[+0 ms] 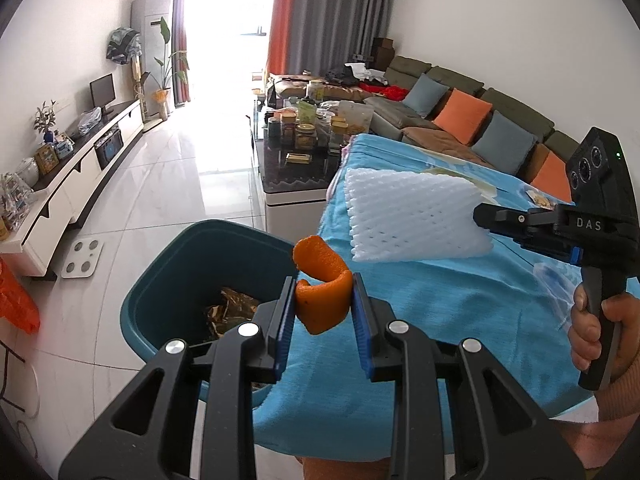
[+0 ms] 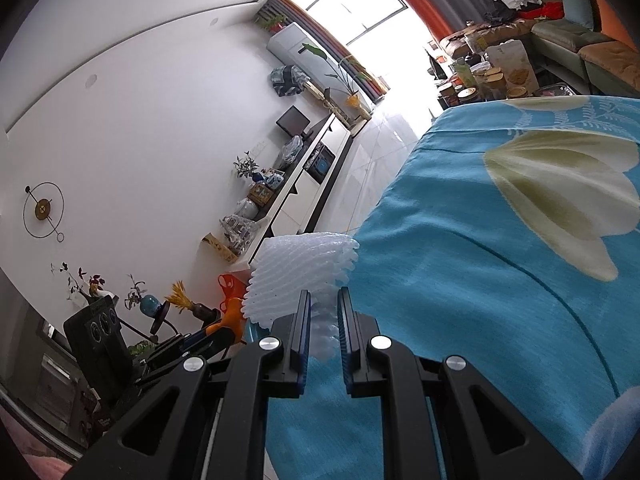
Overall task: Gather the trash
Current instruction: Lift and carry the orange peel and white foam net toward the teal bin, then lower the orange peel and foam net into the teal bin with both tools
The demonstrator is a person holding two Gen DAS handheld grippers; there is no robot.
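Beside the teal bin, the left gripper pinches orange peel; the right gripper clamps white foam netting.

Bin left of table

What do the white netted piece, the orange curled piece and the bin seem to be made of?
White netted piece: probably soft foam mesh; matte, with rows of diamond holes.
Orange curled piece: seems to be citrus peel; pitted skin, curled.
Bin: likely hard plastic; smooth teal wall with a slight sheen.
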